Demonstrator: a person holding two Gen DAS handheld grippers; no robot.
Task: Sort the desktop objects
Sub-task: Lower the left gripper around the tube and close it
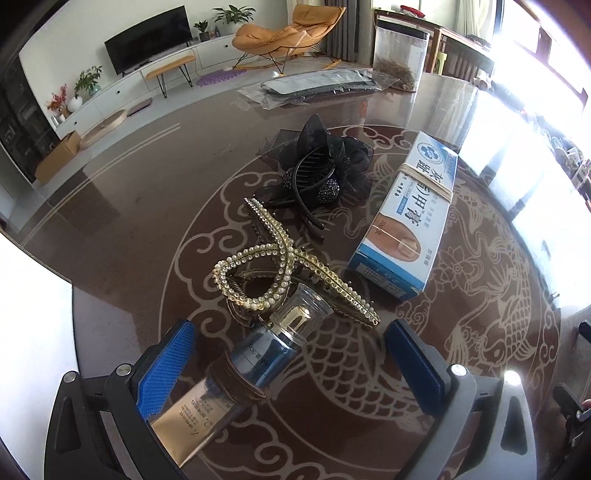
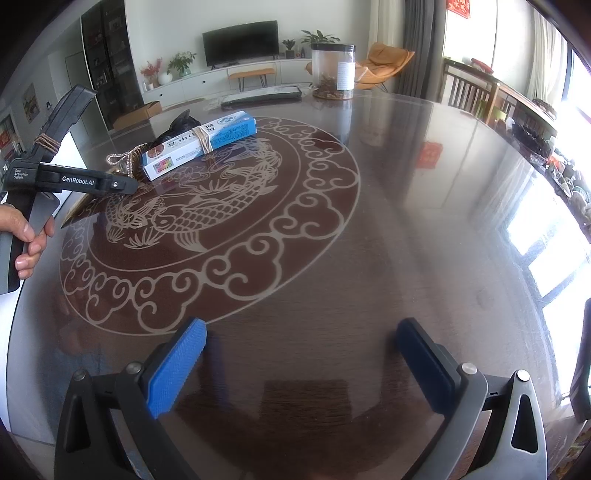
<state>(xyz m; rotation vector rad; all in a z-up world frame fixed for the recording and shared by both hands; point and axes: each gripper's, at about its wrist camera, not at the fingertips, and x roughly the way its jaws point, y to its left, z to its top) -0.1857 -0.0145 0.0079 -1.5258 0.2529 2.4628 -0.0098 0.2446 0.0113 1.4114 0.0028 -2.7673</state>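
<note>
Left claw (image 1: 291, 354) gapes wide around the cosmetic tube (image 1: 236, 373).

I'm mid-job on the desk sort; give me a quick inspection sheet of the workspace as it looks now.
Surface: round glossy table with a fish and cloud pattern, strong window glare.
Job's things: tube lying between the left fingers, not gripped; gold hair claw just beyond it; black bow hair clip; blue-and-white box bound with rubber bands.
Clutter: clear jar and bagged dark flat item at the far edge.
Grippers: left gripper open around the tube; right gripper open, empty, over bare table; a hand holds the left tool.
Cables: nothing seen.
Surroundings: TV, orange chair, plants, bright windows.
</note>
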